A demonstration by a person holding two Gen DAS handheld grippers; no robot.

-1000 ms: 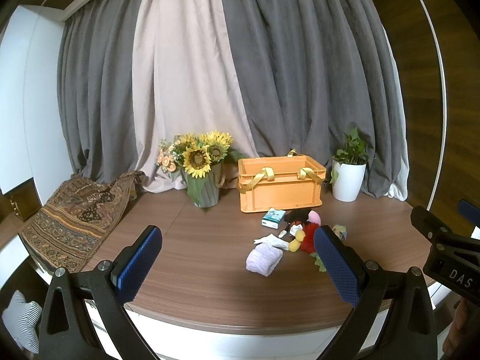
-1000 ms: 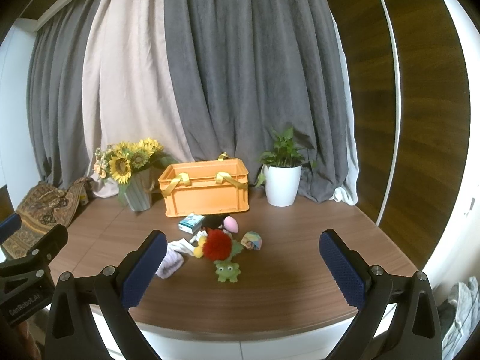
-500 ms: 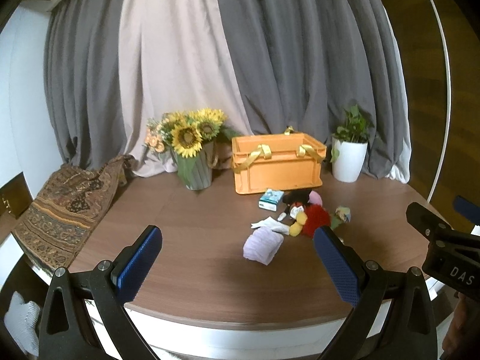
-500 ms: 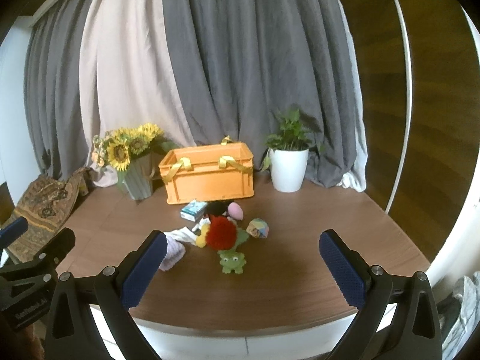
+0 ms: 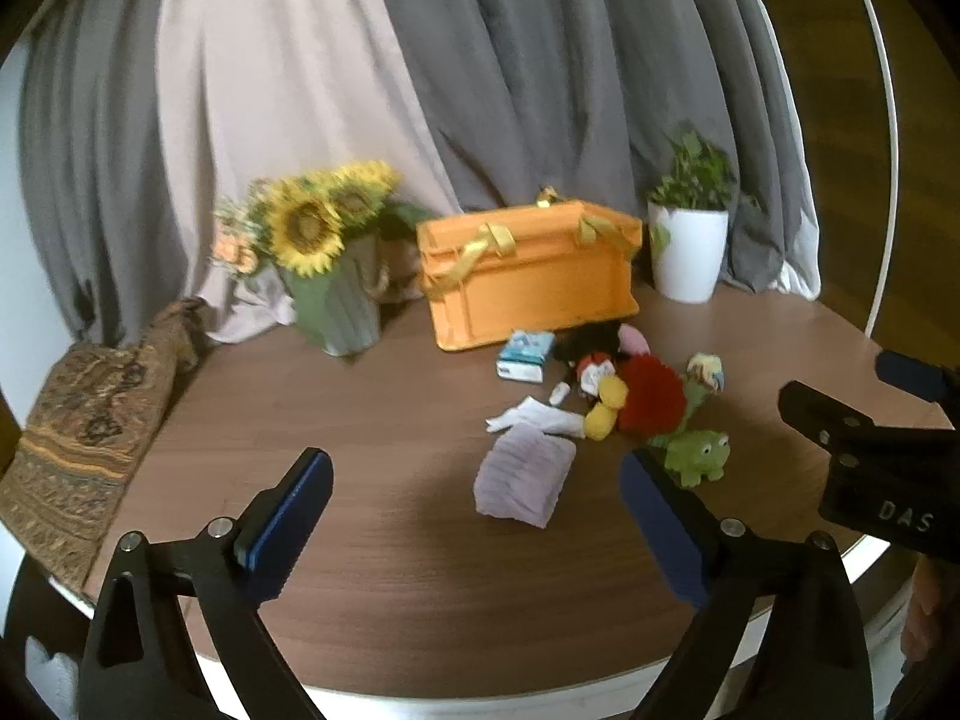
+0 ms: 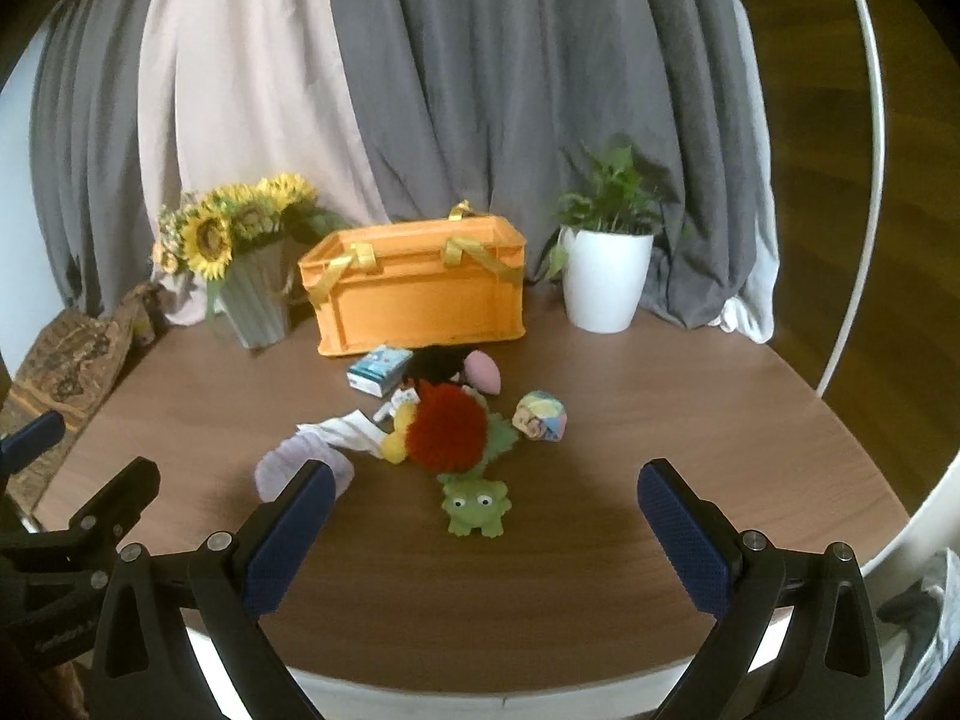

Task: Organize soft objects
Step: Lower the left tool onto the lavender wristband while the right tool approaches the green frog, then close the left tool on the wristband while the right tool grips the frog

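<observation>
A pile of soft objects lies mid-table: a lilac folded cloth, a white cloth, a red and yellow plush, a green frog toy, a patchwork ball and a pink toy. An orange basket with yellow handles stands behind them. My left gripper is open and empty, just short of the lilac cloth. My right gripper is open and empty, just short of the frog.
A sunflower vase stands left of the basket and a white plant pot to its right. A small blue-white box lies before the basket. A patterned cloth drapes over the table's left edge. Curtains hang behind.
Both grippers have moved forward and lower toward the pile, so the toys look larger. Both stay open and empty. Nothing on the table has moved.
</observation>
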